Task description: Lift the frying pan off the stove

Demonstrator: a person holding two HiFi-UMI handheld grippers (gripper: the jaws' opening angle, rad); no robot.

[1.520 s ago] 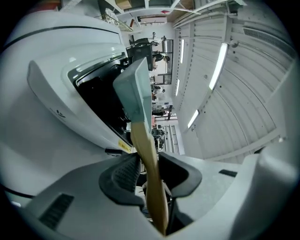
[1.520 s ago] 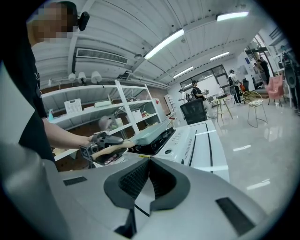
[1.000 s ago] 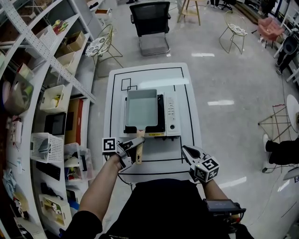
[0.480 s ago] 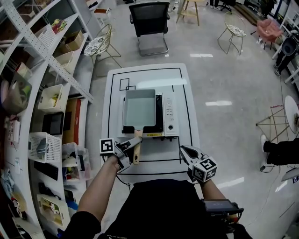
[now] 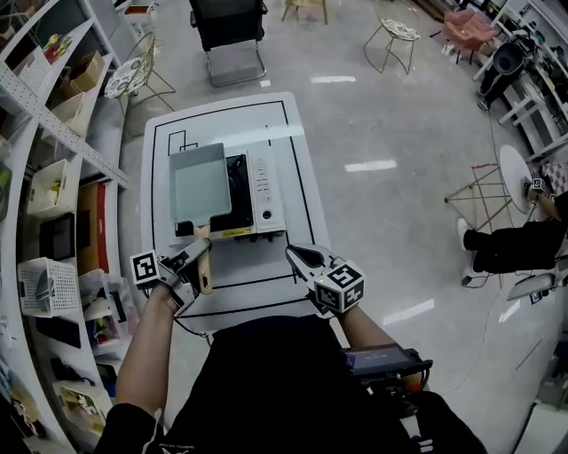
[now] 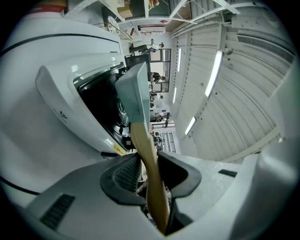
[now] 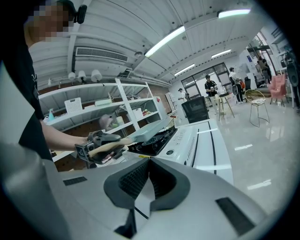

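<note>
You are clamping your left tool (image 5: 197,257) on the wooden handle (image 5: 205,277) of the frying pan (image 5: 200,182), low and left of centre in the head view. In the left gripper view its jaws are standing partway open and pressing on the handle from either side. The handle is running up between them to the pale teal pan, which is showing edge-on above the black top of the stove (image 5: 264,191).

In the head view the pan is lying over the left part of the stove and reaching past its left edge, so the burner (image 5: 235,191) is showing bare at the pan's right. In the right gripper view the pan is hanging tilted over the burner and a gap seems to be showing under it. Whether its far end is touching the stove cannot be told.

You are holding your right tool (image 5: 300,258) just right of centre in the head view, over the near end of the white desk (image 5: 266,120), level with the left tool and apart from the pan. Its jaws are meeting at the tips and are gripping nothing; only the desk with a black line is showing through the small gap behind them.

The stove is standing in the middle of the desk, inside the black lines marked on it. Shelves (image 5: 53,177) are running down the left edge of the head view, and an office chair (image 5: 226,27) is standing beyond the desk at the top.
</note>
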